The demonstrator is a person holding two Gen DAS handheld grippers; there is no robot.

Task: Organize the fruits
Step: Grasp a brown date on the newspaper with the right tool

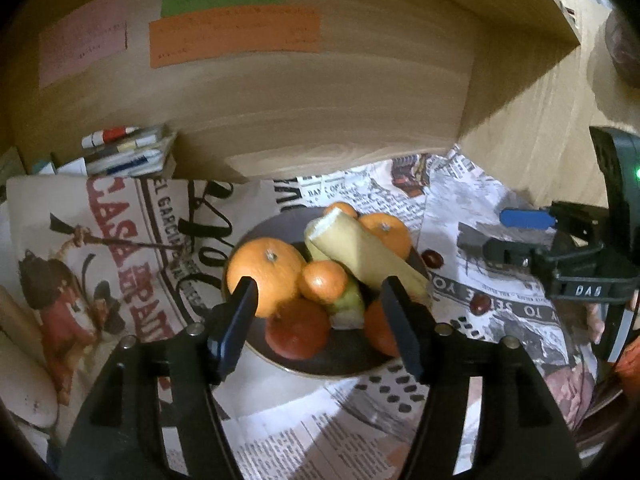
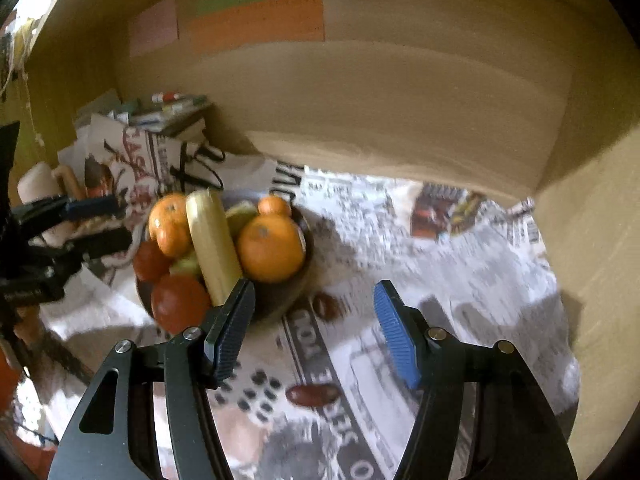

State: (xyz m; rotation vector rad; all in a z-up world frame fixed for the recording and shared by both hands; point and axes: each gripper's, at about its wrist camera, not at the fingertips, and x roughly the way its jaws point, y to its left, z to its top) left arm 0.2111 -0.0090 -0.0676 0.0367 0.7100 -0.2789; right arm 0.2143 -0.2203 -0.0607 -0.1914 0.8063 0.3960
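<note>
A dark bowl (image 1: 344,364) holds several oranges (image 1: 264,272), a pale yellow banana (image 1: 360,256), a red tomato (image 1: 298,334) and a greenish fruit (image 1: 348,306). My left gripper (image 1: 320,308) is open and empty, its jaws hovering over the near side of the bowl. In the right wrist view the same bowl (image 2: 280,300) sits left of centre with the banana (image 2: 212,244) and a large orange (image 2: 270,248). My right gripper (image 2: 314,320) is open and empty, just right of the bowl, above the cloth. It also shows in the left wrist view (image 1: 520,236) at the right.
A newspaper-print cloth (image 2: 440,240) covers the wooden surface. A wooden wall (image 1: 320,100) with coloured paper labels (image 1: 236,36) stands behind. A stack of small boxes (image 1: 128,152) sits at back left. A beige object (image 1: 20,364) lies at far left.
</note>
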